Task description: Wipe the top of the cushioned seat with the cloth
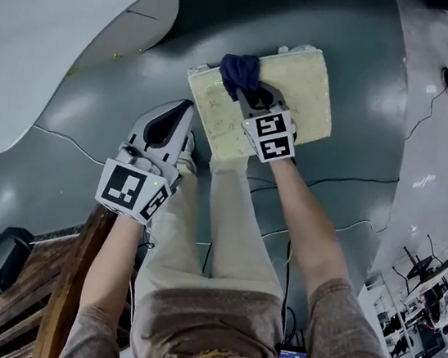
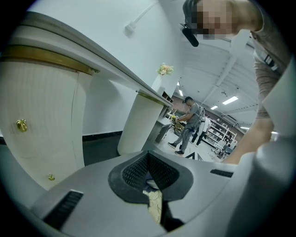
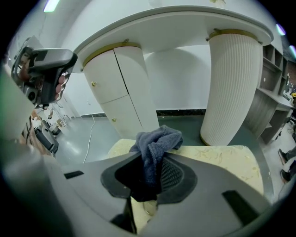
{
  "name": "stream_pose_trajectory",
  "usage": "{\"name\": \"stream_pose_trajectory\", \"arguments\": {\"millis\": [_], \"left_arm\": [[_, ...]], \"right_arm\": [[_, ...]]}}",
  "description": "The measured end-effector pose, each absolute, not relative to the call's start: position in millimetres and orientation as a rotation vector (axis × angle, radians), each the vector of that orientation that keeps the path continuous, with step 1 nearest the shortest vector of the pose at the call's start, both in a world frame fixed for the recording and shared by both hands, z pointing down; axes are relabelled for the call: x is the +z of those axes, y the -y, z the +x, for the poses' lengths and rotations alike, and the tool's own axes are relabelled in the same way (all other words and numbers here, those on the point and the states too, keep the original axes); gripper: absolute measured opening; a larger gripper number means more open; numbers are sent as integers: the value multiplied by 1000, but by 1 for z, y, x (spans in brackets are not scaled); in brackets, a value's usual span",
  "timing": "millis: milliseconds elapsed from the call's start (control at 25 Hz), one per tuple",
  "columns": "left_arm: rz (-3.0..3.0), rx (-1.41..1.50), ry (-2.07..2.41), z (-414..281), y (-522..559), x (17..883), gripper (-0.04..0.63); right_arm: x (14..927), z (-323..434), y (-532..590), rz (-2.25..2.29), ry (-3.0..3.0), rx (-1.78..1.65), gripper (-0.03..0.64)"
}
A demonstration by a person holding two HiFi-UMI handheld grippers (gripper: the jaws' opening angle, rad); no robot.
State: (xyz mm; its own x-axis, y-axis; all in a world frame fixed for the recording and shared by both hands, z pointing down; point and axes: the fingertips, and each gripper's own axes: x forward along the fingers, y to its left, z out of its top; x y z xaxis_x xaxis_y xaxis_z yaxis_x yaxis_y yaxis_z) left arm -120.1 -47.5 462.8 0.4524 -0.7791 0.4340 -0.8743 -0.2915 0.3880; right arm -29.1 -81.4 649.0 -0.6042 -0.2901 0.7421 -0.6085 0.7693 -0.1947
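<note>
while right fingers (image 3: pixel 175 178) clamp cloth (image 3: pixel 156 141), left fingers (image 2: pixel 133 173) meet.

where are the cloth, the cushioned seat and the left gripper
cloth (image 1: pixel 239 70): head view, middle of the bunched dark blue fabric
cushioned seat (image 1: pixel 305 84): head view, bare yellowish top
left gripper (image 1: pixel 186 111): head view, tip where its jaws meet
</note>
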Motion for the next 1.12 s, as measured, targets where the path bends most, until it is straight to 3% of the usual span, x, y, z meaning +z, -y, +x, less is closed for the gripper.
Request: {"name": "stream_pose_trajectory", "arguments": {"millis": [1120], "left_arm": [[2157,255,1312,-77,69,467,15]], "right_arm": [[657,118,176,811,2116,397,92]]}}
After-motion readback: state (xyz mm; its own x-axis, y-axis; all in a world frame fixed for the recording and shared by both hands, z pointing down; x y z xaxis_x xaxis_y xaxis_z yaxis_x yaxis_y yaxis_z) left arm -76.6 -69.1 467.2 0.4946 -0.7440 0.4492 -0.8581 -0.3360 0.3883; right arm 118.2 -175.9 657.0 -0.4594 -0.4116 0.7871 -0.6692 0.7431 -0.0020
